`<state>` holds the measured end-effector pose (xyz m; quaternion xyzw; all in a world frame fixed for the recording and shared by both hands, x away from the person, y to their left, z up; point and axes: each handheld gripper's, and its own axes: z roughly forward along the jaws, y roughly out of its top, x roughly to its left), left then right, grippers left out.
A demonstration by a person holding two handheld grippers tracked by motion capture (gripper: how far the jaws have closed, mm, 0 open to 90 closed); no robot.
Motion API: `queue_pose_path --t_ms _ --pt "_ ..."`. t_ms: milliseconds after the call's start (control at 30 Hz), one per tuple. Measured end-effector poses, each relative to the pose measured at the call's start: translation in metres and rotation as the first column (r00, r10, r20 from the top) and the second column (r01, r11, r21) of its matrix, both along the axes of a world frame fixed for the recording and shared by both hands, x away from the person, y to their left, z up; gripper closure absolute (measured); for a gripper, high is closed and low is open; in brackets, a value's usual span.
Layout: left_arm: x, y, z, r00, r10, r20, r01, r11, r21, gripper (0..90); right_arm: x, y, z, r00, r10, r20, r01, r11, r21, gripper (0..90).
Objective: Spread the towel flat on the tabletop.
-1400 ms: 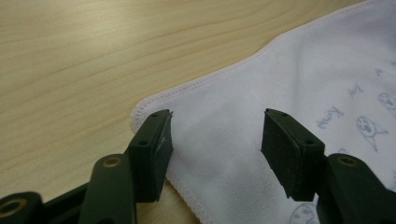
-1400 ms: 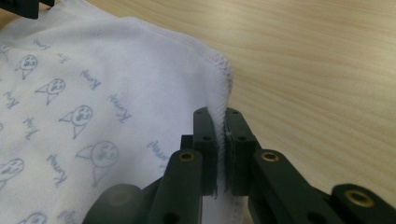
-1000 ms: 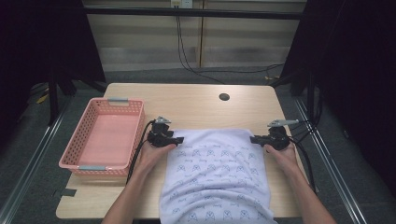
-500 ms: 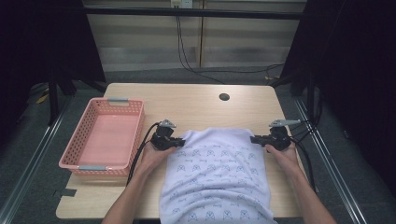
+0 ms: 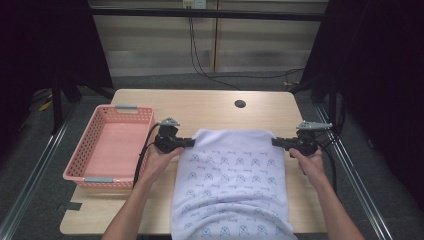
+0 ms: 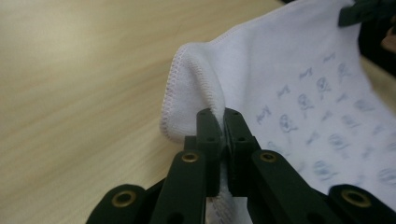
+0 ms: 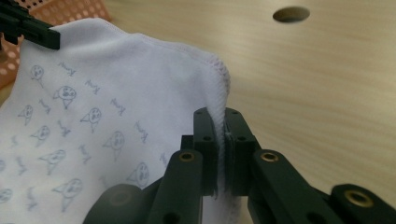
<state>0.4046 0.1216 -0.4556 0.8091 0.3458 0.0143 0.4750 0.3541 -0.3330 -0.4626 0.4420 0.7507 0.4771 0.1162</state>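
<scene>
Cloth pinched at both far corners

The white cloth [image 5: 231,175] is clenched by the left claw [image 5: 189,143] and right claw [image 5: 276,142], forearms parallel; the pink basket [image 5: 80,172] is seen bare.

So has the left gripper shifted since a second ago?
Yes. The left gripper has moved inward, away from the pink basket, and its jaws have just been closing; they now clamp the towel corner.

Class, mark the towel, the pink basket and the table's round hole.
towel [image 5: 230,175]: high view, middle of the printed cloth.
pink basket [image 5: 107,183]: high view, near rim.
round hole [image 5: 240,104]: high view, centre of the opening.
</scene>
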Motion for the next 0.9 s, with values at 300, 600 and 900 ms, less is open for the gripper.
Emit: queue_pose_path --t_ms 300,600,900 --pt "0.014 0.01 0.057 0.9941 0.017 0.107 -0.009 0.9976 -0.068 86.9 0.008 -0.01 0.054 0.9945 -0.019 0.103 0.013 0.999 0.052 86.2" --pt "0.039 0.015 0.1 0.9825 0.047 0.18 -0.031 0.9953 -0.092 87.0 0.038 -0.012 0.105 0.9866 -0.038 0.159 0.027 0.997 0.071 86.4" --pt "0.057 0.016 0.145 0.9627 0.093 0.254 -0.056 0.9873 -0.149 87.0 0.063 -0.008 0.158 0.9689 -0.094 0.229 0.069 0.991 0.114 86.9"
